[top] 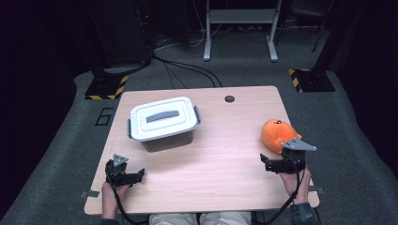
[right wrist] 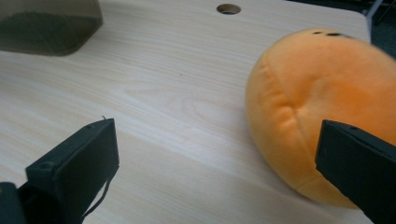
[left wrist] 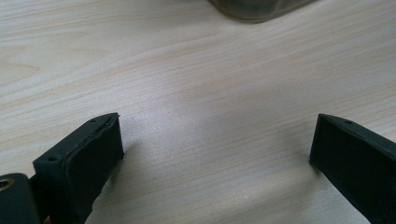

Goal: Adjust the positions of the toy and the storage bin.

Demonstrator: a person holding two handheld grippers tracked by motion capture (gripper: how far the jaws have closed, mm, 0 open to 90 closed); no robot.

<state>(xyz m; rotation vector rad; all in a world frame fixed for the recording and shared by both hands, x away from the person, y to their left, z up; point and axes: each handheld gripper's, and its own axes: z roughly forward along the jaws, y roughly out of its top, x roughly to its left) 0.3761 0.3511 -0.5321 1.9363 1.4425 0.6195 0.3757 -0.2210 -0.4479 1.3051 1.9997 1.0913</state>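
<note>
Round orange plush toy [top: 278, 134], soft fabric with small dark marks on its top, lies at the right edge of the pale wooden table [top: 220, 159], just beyond the right gripper [top: 266, 161]. In the right gripper view that gripper's black jaws stand wide apart and hold nothing; the right-hand jaw overlaps the toy's near flank, the other jaw is over bare wood, so the toy sits off-centre in the gap. Likely risk: closing from here would pinch only the plush's edge, and the soft body could squirm out or roll toward the table's right edge and drop off. A seam [right wrist: 292, 112] runs across the near face; a jaw catching there may only bunch fabric. Left gripper [top: 136, 176] rests near the table's left front, jaws likewise spread wide and empty over bare wood. Far left of centre stands the grey plastic storage box [top: 164, 123] with its white clip-on lid shut; if the toy is meant for it, the closed lid would block it.
</note>
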